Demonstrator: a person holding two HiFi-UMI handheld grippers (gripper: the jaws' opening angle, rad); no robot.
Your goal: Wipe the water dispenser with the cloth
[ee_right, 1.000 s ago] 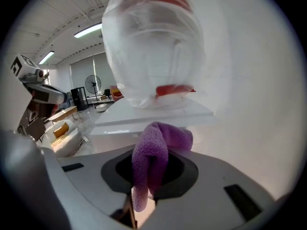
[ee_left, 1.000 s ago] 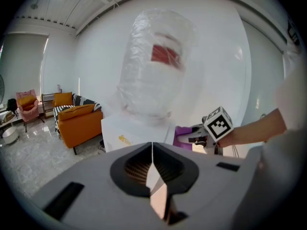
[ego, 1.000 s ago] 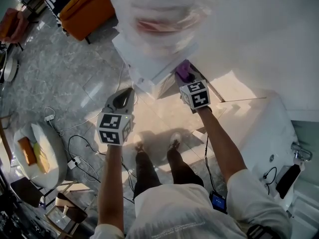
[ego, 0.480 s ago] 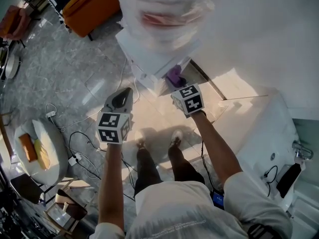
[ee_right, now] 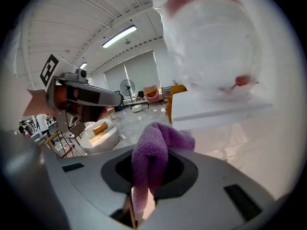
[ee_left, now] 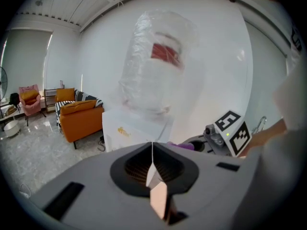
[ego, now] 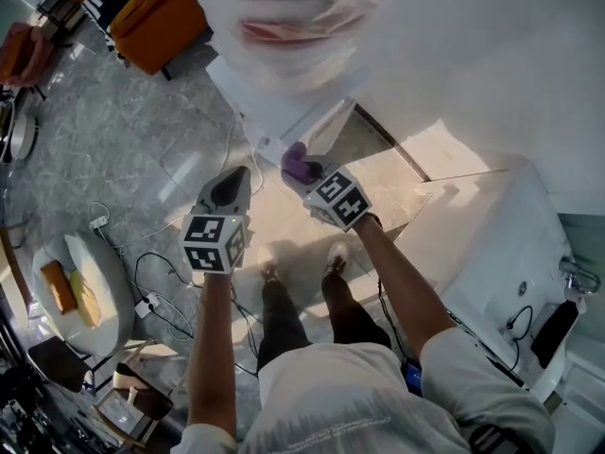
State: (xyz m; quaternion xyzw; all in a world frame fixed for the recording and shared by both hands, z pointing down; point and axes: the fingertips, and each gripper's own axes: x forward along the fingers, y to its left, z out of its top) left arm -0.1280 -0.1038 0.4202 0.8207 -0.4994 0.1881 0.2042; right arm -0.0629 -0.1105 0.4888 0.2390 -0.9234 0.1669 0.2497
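The white water dispenser [ego: 284,112] stands on the floor ahead of me, its bottle [ego: 284,17] wrapped in clear plastic. My right gripper [ego: 304,170] is shut on a purple cloth [ego: 299,162], held by the dispenser's lower front corner. In the right gripper view the cloth [ee_right: 153,159] bulges out over the jaws, with the dispenser [ee_right: 220,114] close on the right. My left gripper [ego: 233,187] hovers just left of the right one, apart from the dispenser. Its jaws [ee_left: 152,171] are shut on nothing, and it faces the dispenser [ee_left: 134,128].
An orange sofa [ego: 161,17] stands at the far left behind the dispenser. A white round seat [ego: 80,296] and loose cables [ego: 161,291] lie on the grey marble floor at left. A white fixture [ego: 492,253] fills the right. My feet [ego: 331,258] are just below the grippers.
My right gripper has carried the purple cloth leftward and down along the dispenser, ending close to the left gripper. The left gripper has stayed put.
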